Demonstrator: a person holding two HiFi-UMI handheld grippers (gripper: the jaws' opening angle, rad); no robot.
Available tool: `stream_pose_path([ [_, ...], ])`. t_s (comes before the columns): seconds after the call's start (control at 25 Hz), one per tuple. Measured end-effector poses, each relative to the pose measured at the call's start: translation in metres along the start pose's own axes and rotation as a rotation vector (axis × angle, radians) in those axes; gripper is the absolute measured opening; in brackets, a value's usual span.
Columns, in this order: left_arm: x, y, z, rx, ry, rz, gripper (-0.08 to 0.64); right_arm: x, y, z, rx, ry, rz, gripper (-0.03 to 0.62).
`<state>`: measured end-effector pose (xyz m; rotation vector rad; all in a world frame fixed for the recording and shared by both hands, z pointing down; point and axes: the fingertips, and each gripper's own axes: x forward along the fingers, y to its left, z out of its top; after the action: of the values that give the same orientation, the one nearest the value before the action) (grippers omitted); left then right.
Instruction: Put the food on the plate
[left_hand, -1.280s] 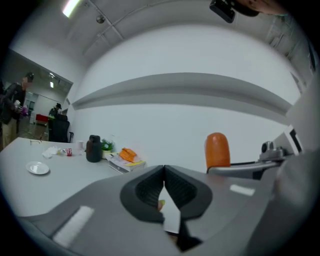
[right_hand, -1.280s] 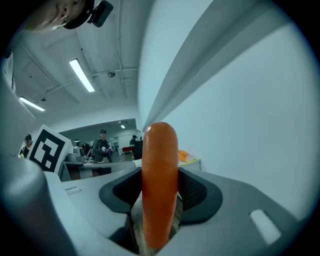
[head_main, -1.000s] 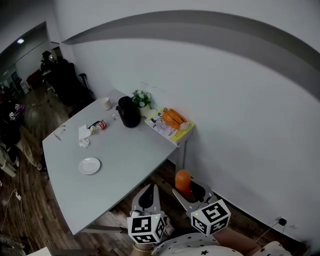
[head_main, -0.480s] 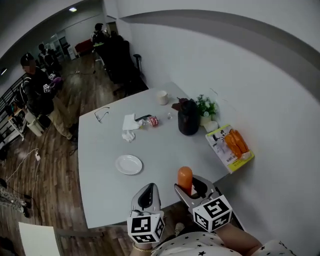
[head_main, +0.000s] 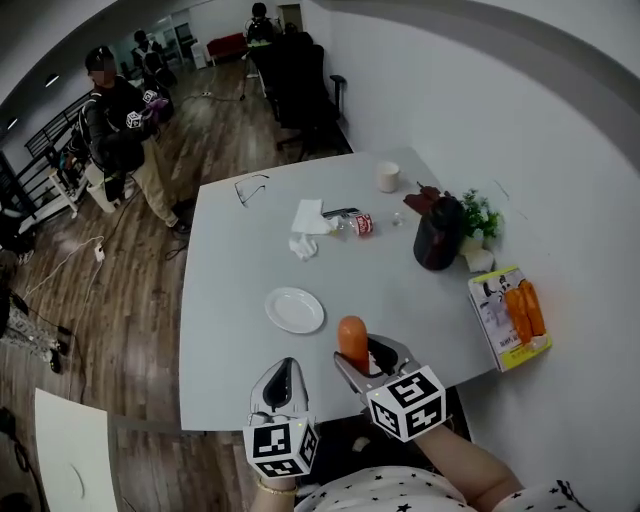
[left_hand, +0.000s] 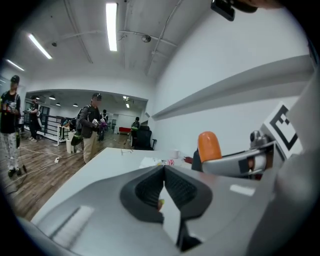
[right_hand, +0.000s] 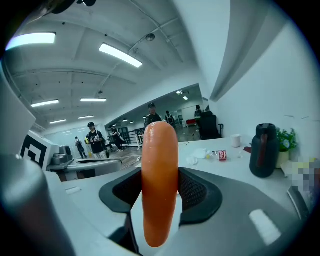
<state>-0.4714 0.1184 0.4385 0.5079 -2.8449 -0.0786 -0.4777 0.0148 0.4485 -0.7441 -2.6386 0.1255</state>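
Jaws of the right tongs clamp the middle of an upright orange sausage, holding it in the air above the near edge of a pale grey desk. The left tongs hover just to the left of them. Their jaws are pressed together with nothing between.

A small white plate lies on the desk just beyond both tongs, apart from the sausage. Farther back on the desk are crumpled white tissue, a small red can, a black jug, a green potted plant, a white cup and a pair of glasses. An open box holding more orange pieces sits beside the desk's right edge, by the wall. People stand on the wooden floor beyond the desk.
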Motion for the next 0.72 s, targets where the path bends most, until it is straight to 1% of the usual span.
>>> stream_pose_path([
  [0.24,0.017,0.042,-0.008,-0.008,0.020,0.052,0.008,0.072,0.000,-0.015,-0.055,0.132,0.045,0.218],
  [0.32,0.026,0.055,-0.007,-0.010,0.018,0.060,0.008,0.093,-0.004,-0.022,-0.080,0.188,0.053,0.218],
  [0.48,0.049,0.081,-0.007,-0.042,0.013,0.070,0.008,0.141,-0.014,-0.034,-0.142,0.296,0.070,0.218],
  [0.6,0.065,0.096,-0.006,-0.036,0.006,0.067,0.008,0.180,-0.021,-0.040,-0.179,0.376,0.094,0.218],
  [0.72,0.078,0.111,-0.008,-0.046,0.019,0.080,0.008,0.218,-0.026,-0.051,-0.230,0.480,0.123,0.218],
])
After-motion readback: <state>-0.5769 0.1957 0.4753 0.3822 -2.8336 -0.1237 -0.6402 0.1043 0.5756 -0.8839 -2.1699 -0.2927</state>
